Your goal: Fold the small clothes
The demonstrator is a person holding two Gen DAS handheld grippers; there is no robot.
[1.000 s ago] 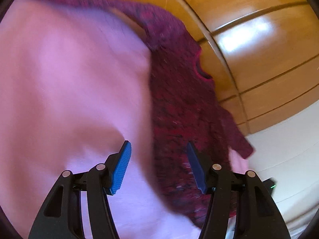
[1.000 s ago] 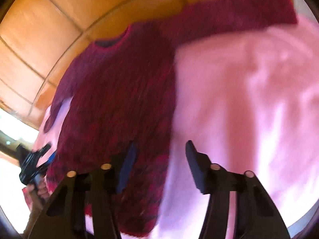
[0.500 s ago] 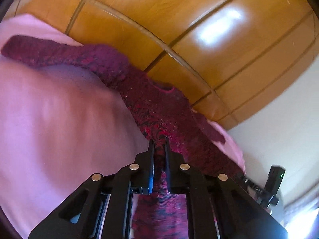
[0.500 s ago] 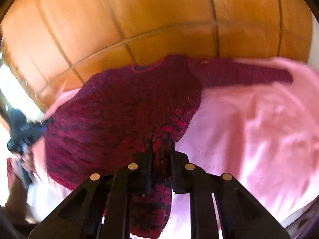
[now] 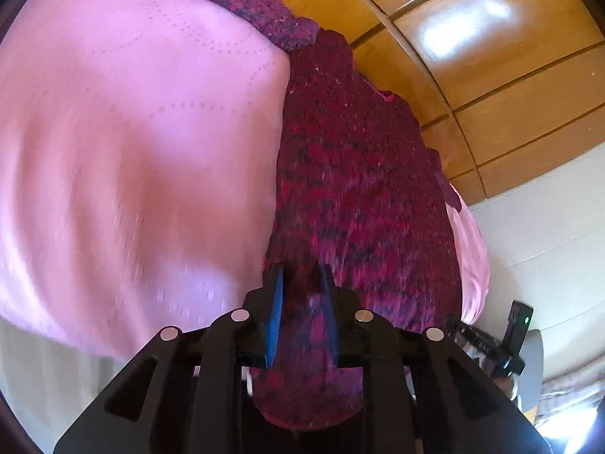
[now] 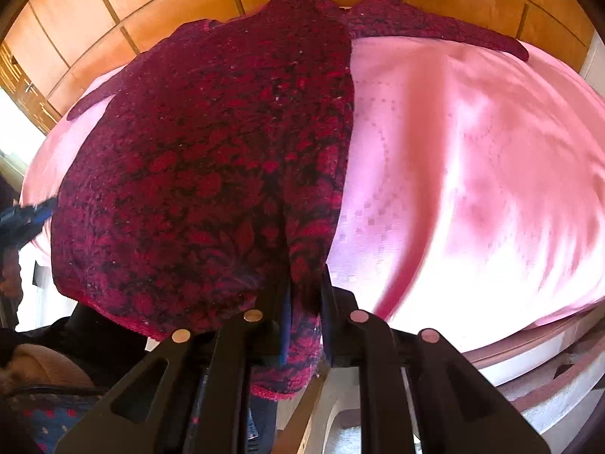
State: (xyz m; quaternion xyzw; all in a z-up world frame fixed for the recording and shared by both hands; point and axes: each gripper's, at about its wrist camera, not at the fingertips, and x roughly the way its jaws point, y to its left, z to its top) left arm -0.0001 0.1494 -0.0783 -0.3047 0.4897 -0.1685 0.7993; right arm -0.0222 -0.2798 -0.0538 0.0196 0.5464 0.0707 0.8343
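A dark red knitted sweater (image 5: 359,174) lies spread on a pink bedspread (image 5: 132,132), one sleeve (image 5: 242,0) stretched out at the far side. My left gripper (image 5: 300,276) has the sweater's near hem bunched between its blue pads; its jaws are opening slightly, with the fabric still filling the gap. In the right wrist view the sweater (image 6: 211,151) covers the left half of the bedspread (image 6: 472,151). My right gripper (image 6: 304,283) is shut on a fold of the hem at the other bottom corner, and the cloth hangs down behind its fingers.
A wall of glossy wooden panels (image 5: 491,56) stands behind the bed. The bed's near edge (image 6: 529,340) drops off to the floor. The other gripper shows as a black device (image 5: 506,340) at the right and as a blue blur (image 6: 26,219) at the left.
Both grippers stood open over the sweater, then shut on its bottom hem. Since then both have moved across the bed with the hem in them; the left jaws stand a little wider.
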